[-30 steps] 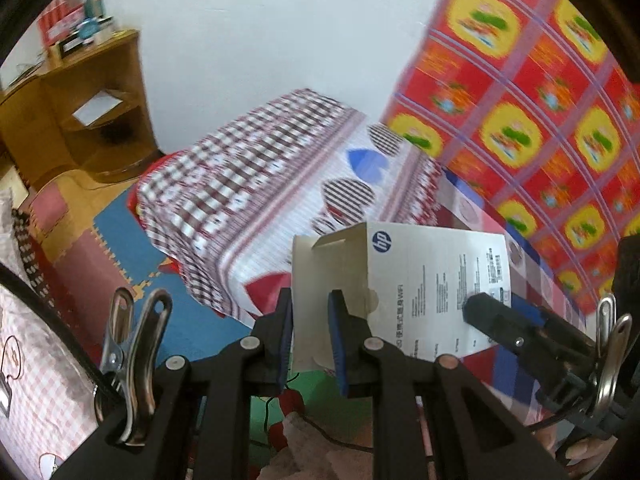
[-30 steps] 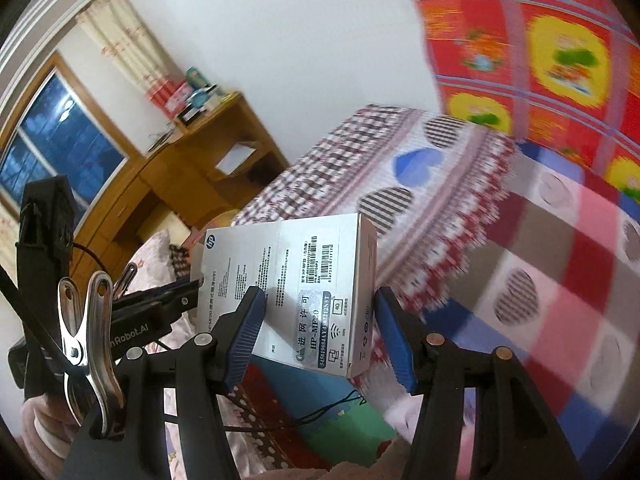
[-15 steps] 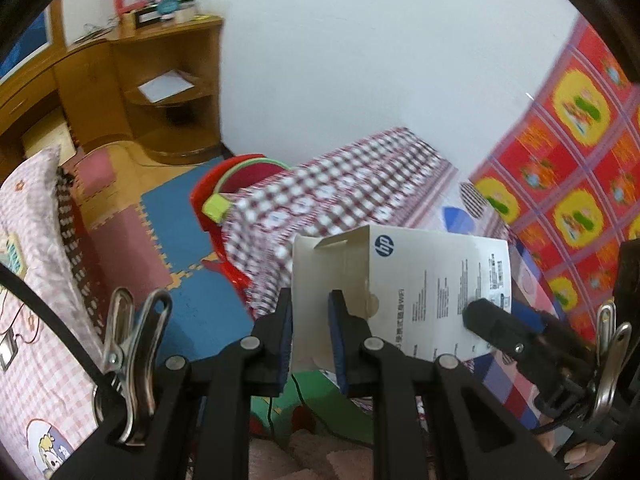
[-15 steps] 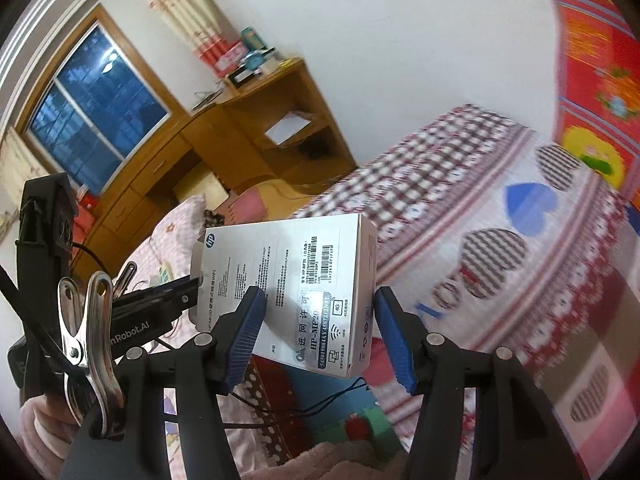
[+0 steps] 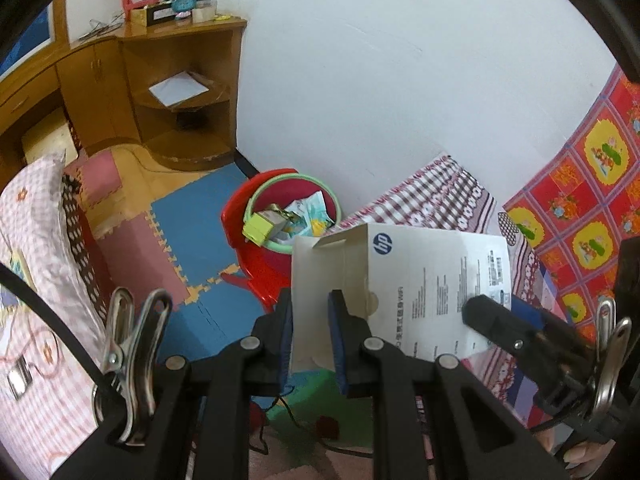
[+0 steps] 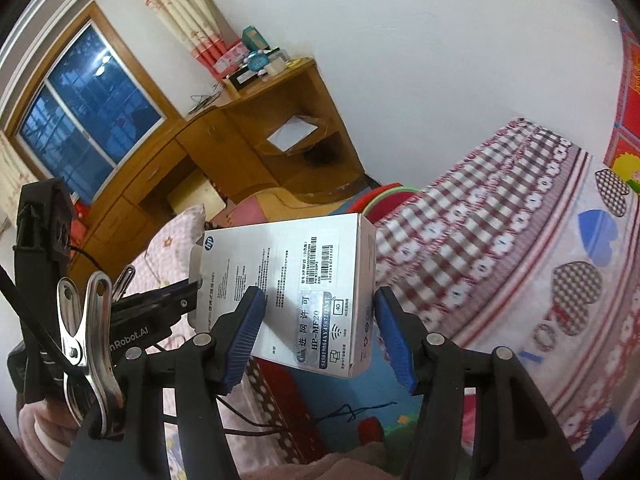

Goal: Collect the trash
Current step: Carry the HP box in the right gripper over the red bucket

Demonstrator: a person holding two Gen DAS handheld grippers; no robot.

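Observation:
A white HP cardboard box point(image 5: 420, 280) is held in the air between both grippers. My left gripper point(image 5: 310, 332) is shut on the box's open end flap. My right gripper point(image 6: 320, 332) grips the other end of the box point(image 6: 288, 280) across its width, both pads against its sides. A red bin with a green rim point(image 5: 240, 220) stands on the floor beyond the box, with several pieces of trash inside. In the right wrist view only the bin's rim point(image 6: 384, 194) shows behind the box.
A wooden corner desk with shelves point(image 5: 180, 92) stands against the white wall. A checked bedspread point(image 6: 500, 240) lies to the right of the bin. Foam floor mats point(image 5: 180, 240) cover the floor. A pink bed point(image 5: 36, 280) is on the left.
Both grippers have swung left with the box. The view has moved off the bedspread, and the red bin with its trash has come into sight beyond the box.

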